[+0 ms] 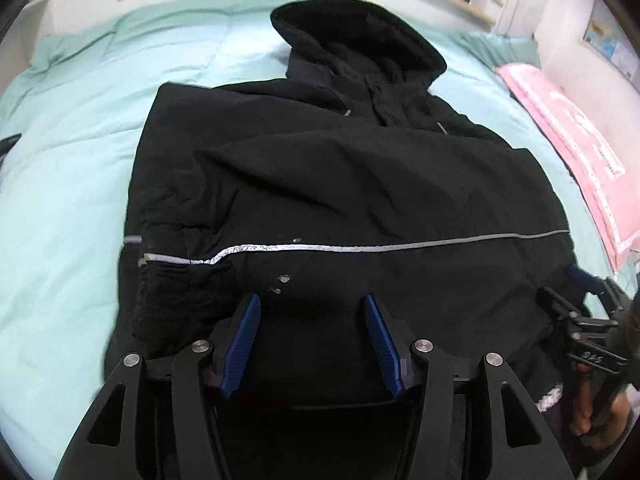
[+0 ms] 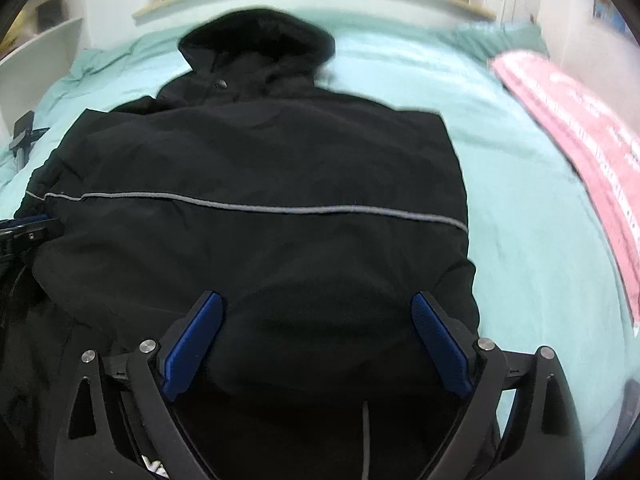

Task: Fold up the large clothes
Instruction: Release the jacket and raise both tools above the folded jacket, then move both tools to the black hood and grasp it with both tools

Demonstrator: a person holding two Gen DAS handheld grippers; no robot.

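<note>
Two sleeves already folded across the black jacket, which lies on the mint bed, hood at 12 o'clock. Left gripper and right gripper both released, jaws apart above the hem, nothing pinched. Probably left: fold hem up toward hood.

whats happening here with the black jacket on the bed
A person with a handheld gripper in each hand is folding a black hooded jacket spread on a bed with a mint green cover. The sides already look folded in over the body, with the hood lying at the far end. The left gripper and the right gripper both hover open over the near hem, gripping nothing. A pink cloth lies along the right side of the bed.
</note>
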